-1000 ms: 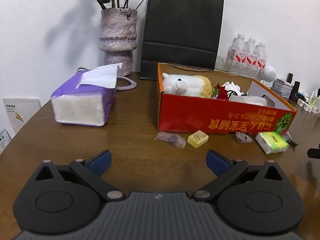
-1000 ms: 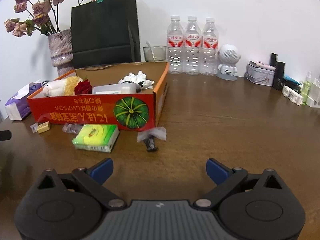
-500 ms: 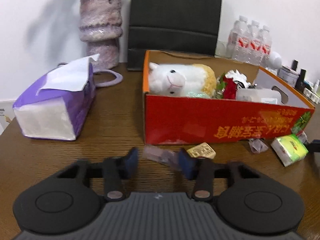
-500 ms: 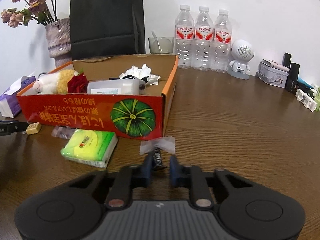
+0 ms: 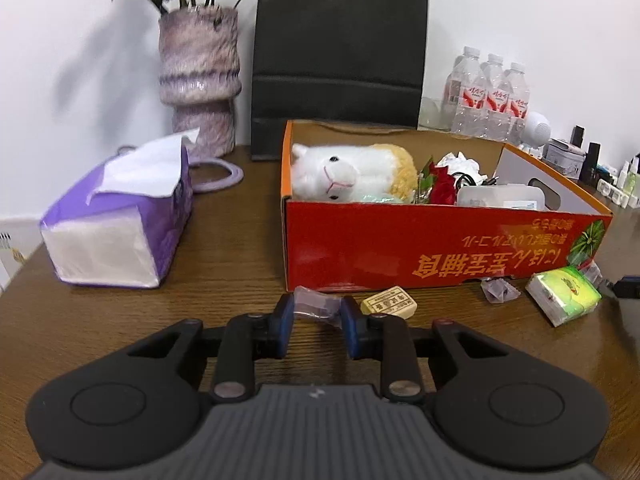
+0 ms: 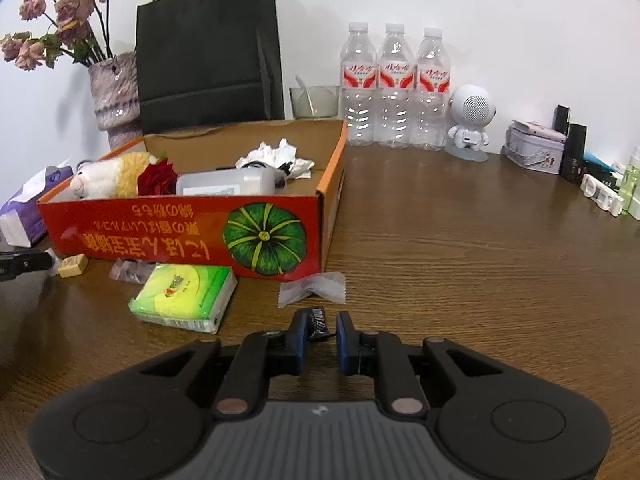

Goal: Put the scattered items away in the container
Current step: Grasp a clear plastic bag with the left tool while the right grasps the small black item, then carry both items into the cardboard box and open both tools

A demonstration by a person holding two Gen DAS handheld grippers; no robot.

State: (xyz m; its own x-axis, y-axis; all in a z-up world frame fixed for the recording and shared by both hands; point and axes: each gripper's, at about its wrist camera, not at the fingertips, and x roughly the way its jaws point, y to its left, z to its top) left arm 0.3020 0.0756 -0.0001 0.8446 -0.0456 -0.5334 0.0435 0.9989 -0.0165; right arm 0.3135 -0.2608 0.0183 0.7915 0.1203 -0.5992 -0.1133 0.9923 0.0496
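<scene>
On the bench, the box stands before the paper bag, with the vase to its left and 3 bottles to its right. A tissue pack and a wrapped block lie just before the box. The plush toy lies in its left end.

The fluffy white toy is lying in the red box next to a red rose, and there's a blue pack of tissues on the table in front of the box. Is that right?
Nearly. The fluffy white toy does lie in the red box beside the red rose, but the pack of tissues in front of the box is green, not blue. The right wrist view shows it clearly.
</scene>
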